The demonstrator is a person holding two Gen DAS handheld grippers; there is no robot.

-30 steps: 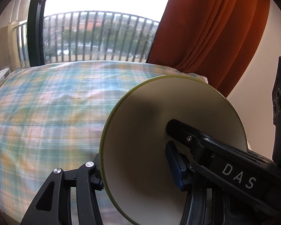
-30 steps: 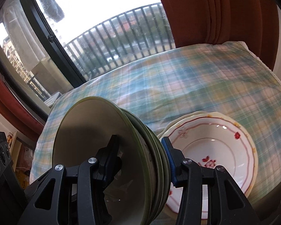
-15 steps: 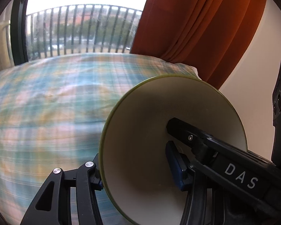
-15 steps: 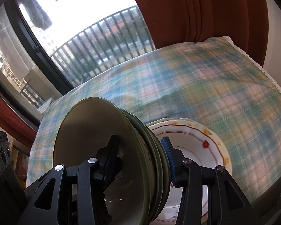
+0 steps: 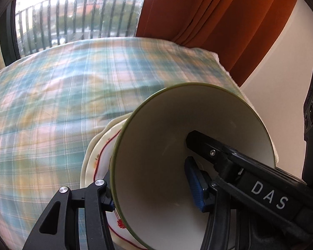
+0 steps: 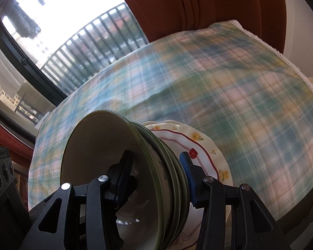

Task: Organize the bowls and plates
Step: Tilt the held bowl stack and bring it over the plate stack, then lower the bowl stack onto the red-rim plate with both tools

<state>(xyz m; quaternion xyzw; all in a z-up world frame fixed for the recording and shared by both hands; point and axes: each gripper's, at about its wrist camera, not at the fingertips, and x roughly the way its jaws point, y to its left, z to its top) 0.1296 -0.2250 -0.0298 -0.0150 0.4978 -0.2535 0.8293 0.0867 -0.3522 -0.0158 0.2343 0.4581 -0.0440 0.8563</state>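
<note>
Over the surface: my two hands hang above the plaid-clothed surface (image 5: 52,108), each carrying green-rimmed bowls.
Change, left view: a second ago only cloth lay beyond my bowl; now the floral plates (image 5: 98,158) show just behind its left edge.
Change, right view: the floral plates (image 6: 200,145) have slid from the right side to close behind my stack, with less of them showing.
Meaning: I judge both hands are closing on the plate pile, so nesting the bowls together looks like the next step; nothing is set down yet.
Left gripper (image 5: 150,191): jaws pinching the wall of a single bowl (image 5: 160,137), one finger outside at the left, the blue pad inside; bowl tipped on its side, mouth toward the camera.
Right gripper (image 6: 156,173): jaws pinching the bowl stack (image 6: 106,145), several nested bowls clamped between inner finger and outer blue pad, also tipped sideways.
Far side: window railing (image 5: 77,18) and orange curtain (image 5: 208,16).
Risk: tipped, nested bowls could slip.
</note>
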